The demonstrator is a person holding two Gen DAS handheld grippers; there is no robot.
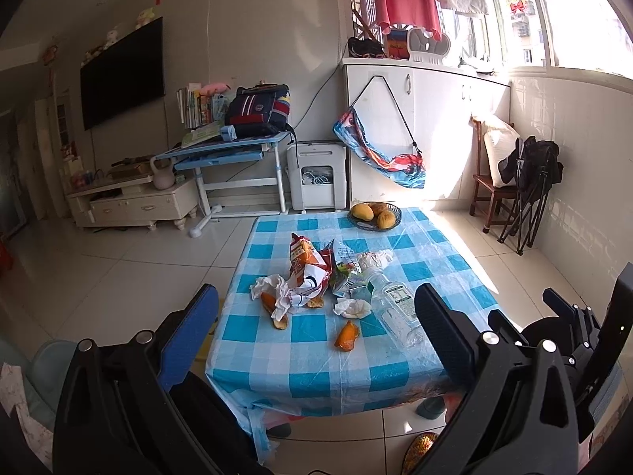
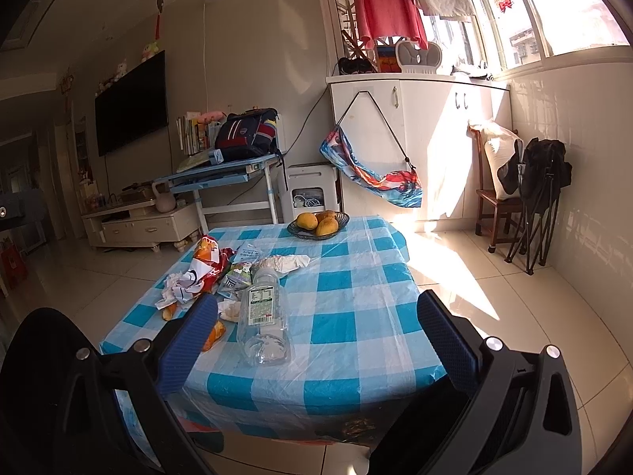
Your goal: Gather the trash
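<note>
Blue-padded black gripper fingers fill the foreground of both wrist views. The left gripper is held wide apart with nothing between its pads, and the right gripper is likewise spread wide and empty. Both are raised in front of the near edge of a low table covered by a blue-and-white checked plastic cloth, and neither is touching anything.

The trash is gathered near the middle of the table. A clear plastic bottle with a white label is lying on its side, base toward the right camera. Beside it are seen an orange-and-white crumpled snack bag, crumpled white tissues, a small green-and-white carton, and pieces of orange fruit peel. At the far edge, a dark bowl of yellow mangoes is set well apart from the litter and is judged not to be trash.

No waste bin can be confirmed in either view. The step in hand appears to be the approach, before any first pick. The next move calls for one gripper to be lowered over a single item, probably the bottle nearest the right gripper, and closed across its width.
</note>
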